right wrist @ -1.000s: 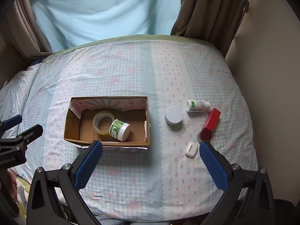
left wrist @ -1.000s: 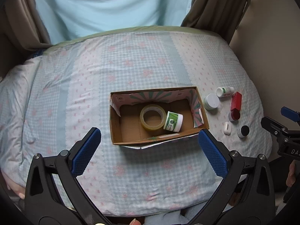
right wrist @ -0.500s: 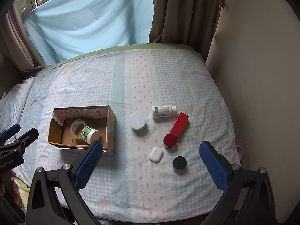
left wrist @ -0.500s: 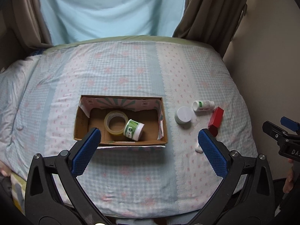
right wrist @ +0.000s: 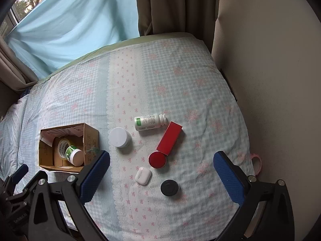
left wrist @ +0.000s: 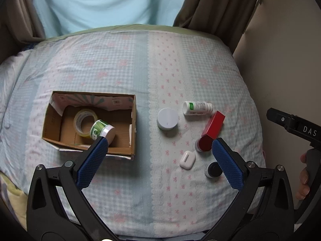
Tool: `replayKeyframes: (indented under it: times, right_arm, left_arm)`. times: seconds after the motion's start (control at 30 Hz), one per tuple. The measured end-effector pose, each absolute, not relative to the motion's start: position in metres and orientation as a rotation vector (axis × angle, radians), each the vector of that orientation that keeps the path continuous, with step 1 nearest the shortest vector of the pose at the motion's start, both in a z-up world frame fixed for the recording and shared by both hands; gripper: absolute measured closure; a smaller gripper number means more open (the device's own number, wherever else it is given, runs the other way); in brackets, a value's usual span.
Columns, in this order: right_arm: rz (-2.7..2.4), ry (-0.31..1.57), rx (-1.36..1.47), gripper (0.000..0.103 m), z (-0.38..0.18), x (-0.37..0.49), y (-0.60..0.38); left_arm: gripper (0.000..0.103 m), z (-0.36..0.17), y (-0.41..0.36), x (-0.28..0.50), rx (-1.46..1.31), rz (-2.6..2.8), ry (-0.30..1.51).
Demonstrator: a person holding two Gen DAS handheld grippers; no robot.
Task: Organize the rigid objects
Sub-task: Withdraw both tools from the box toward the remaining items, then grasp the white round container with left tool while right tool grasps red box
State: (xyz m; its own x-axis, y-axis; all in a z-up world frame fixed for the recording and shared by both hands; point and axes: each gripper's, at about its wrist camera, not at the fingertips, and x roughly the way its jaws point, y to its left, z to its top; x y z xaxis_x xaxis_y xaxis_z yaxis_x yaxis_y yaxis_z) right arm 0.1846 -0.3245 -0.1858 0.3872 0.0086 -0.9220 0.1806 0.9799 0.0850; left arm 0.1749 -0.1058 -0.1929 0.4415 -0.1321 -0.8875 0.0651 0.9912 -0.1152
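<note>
A cardboard box point(left wrist: 133, 120) point(right wrist: 91, 140) on the bed holds a tape roll point(left wrist: 84, 121) and a green-labelled jar point(left wrist: 102, 132) point(right wrist: 73, 154). To its right lie a white round jar point(left wrist: 167, 118) point(right wrist: 119, 137), a white bottle point(left wrist: 197, 108) point(right wrist: 150, 121), a red box point(left wrist: 213, 125) point(right wrist: 169, 138), a red round lid point(right wrist: 157, 160), a white earbud case point(left wrist: 187, 159) point(right wrist: 143, 175) and a black-capped jar point(left wrist: 212, 169) point(right wrist: 169, 187). My left gripper point(left wrist: 158, 156) is open and empty above the bed. My right gripper point(right wrist: 161, 168) is open and empty above the loose items.
A wall point(right wrist: 270, 80) runs along the bed's right side. Curtains point(left wrist: 210, 6) hang behind the bed. A pink tape roll point(right wrist: 255, 160) lies at the bed's right edge. The right gripper's body point(left wrist: 297, 127) shows at the right of the left wrist view.
Both views have shifted right: the box has slid to the left of the frames and the loose items now sit between the fingers. Both grippers stay open.
</note>
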Motion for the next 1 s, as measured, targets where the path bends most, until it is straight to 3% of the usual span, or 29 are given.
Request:
replayKeyframes:
  times: [0.37,0.7,0.9,1.0]
  right_arm:
    - [-0.194,1.251,0.318,0.0,-0.256,0.228,-0.358]
    - [-0.257,1.326,0.425,0.0,-0.35,0.265,-0.365]
    - [-0.287,1.391,0.472,0.008,-0.408,0.276,-0.363]
    - [-0.306,1.406,0.46,0.018,-0.428,0.278,-0.358]
  left_arm:
    - [0.0,-0.272,-0.156,0.226,-0.001,-0.124,1.156]
    - [0.0,-0.396,-0.181,0.264,0.011,-0.072,1.244]
    - [0.0,-0.453,-0.178,0.275,0.027,-0.005,1.263]
    - [0.0,-0.471,-0.179,0.283,0.05,0.003,1.251]
